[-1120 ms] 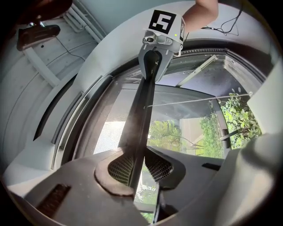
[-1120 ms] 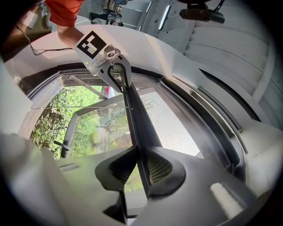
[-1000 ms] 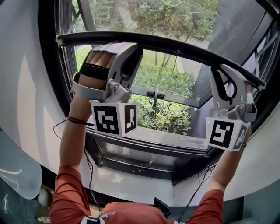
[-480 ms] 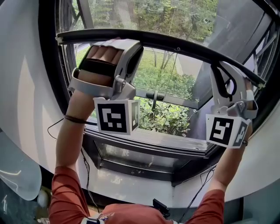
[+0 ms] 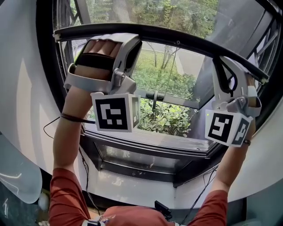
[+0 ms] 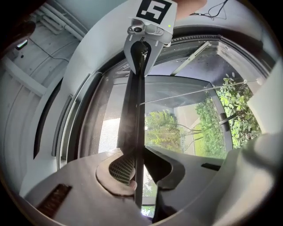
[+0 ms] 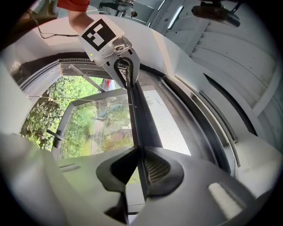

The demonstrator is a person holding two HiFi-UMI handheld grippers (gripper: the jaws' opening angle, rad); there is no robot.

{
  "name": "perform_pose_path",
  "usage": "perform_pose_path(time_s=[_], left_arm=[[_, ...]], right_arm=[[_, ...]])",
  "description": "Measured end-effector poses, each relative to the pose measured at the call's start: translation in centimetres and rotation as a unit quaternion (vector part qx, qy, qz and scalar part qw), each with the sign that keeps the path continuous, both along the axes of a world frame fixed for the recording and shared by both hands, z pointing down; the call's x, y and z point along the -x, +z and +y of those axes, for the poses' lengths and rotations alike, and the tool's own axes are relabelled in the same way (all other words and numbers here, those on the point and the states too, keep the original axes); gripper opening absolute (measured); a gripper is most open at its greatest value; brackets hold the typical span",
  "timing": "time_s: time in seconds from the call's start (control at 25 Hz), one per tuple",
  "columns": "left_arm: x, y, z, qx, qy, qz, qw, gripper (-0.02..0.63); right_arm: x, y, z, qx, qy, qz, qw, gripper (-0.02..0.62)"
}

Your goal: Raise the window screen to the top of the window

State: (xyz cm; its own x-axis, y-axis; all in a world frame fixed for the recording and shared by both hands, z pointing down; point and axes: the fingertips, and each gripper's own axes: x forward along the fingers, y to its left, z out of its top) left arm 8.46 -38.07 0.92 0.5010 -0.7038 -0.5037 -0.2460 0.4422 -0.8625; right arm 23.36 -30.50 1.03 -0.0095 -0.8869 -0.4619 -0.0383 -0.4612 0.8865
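window frame (image 5: 44, 75): dark, curves round the head view from 9 to 3 o'clock; white wall either side.
greenery (image 5: 168, 117): shrubs and lawn outside, through the bare glass below the rail.
window screen (image 5: 146, 13): grey mesh, fills the pane above its rail at 12 o'clock in the head view; also shows at 9 o'clock in my left gripper view and 3 o'clock in my right gripper view.
screen rail (image 5: 185, 42): black bar on the mesh's lower edge, runs from 10 to 2 o'clock high in the head view; I grip it at both ends.
sleeves (image 5: 66, 194): red, at 7 and 5 o'clock.
left gripper (image 6: 139, 164): at 11 o'clock in the head view, narrow, ribbed pads pressing the screen rail between them.
right gripper (image 7: 141, 165): at 3 o'clock in the head view, jaws closing, screen rail clamped between the pads.
left cube (image 5: 116, 112): black-and-white square marker patterns on two visible faces, block shapes only.
right cube (image 5: 226, 128): same kind of pattern; one face resembles an "S".
window handle (image 5: 154, 95): dark latch on the sash bar, just above centre.
pull cord (image 5: 170, 75): thin line hanging from the screen rail's middle towards 6 o'clock.
cable (image 5: 53, 126): thin black wire near my left wrist, at 8 o'clock.
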Motion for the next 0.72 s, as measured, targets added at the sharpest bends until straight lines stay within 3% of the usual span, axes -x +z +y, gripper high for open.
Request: perform_pose_path(time_s=[0.32,0.72], left_arm=[[0.1,-2.7,-0.1,-0.025,-0.029,0.011,0.9992,0.072],[0.1,-7.1,-0.1,-0.045,-0.044,0.018,0.9979,0.072]], right_arm=[[0.0,-2.6,-0.3,-0.024,0.08,0.041,0.996,0.031],[-0.1,-7.1,-0.3,-0.062,0.106,0.051,0.991,0.031]])
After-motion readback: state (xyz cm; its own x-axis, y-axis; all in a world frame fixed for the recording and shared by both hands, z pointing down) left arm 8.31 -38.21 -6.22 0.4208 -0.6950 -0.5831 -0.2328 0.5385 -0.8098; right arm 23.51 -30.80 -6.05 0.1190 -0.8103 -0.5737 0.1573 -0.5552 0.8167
